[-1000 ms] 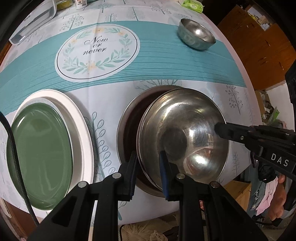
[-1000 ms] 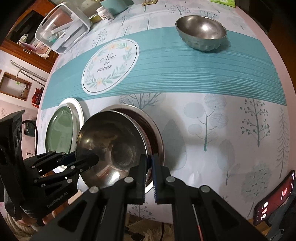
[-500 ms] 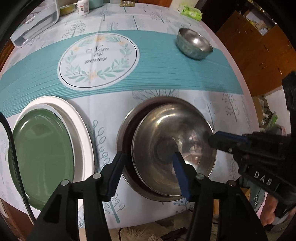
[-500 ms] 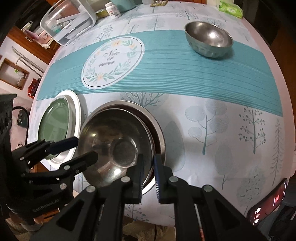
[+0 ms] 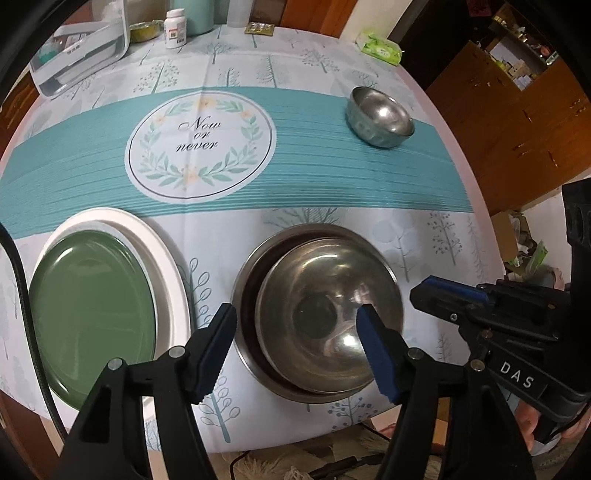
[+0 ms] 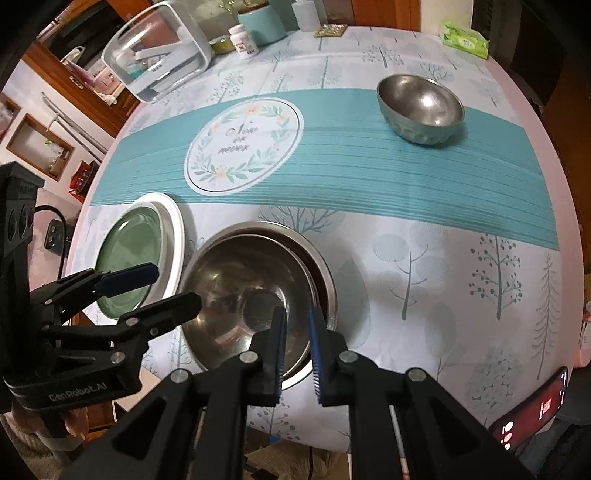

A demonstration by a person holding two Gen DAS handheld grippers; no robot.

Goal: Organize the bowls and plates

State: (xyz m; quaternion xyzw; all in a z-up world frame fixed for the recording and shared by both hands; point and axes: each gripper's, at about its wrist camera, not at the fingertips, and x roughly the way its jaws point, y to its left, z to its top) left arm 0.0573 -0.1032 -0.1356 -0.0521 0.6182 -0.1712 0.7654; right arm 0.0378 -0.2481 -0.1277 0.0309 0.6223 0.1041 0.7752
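A large steel bowl sits nested inside a wider steel bowl near the table's front edge. My left gripper is open and empty, its fingers spread over the bowls' left side. My right gripper is slightly open and empty, just above the bowls' right rim. A green plate lies on a white plate at the left. A small steel bowl stands at the back right.
At the back stand a clear plastic box, a pill bottle, a teal container and a green tissue pack. A phone lies at the front right edge.
My left gripper let go of the large steel bowl's rim and opened wide. The bowl settled into the wider bowl. Both grippers drew back and up; the right one opened slightly.
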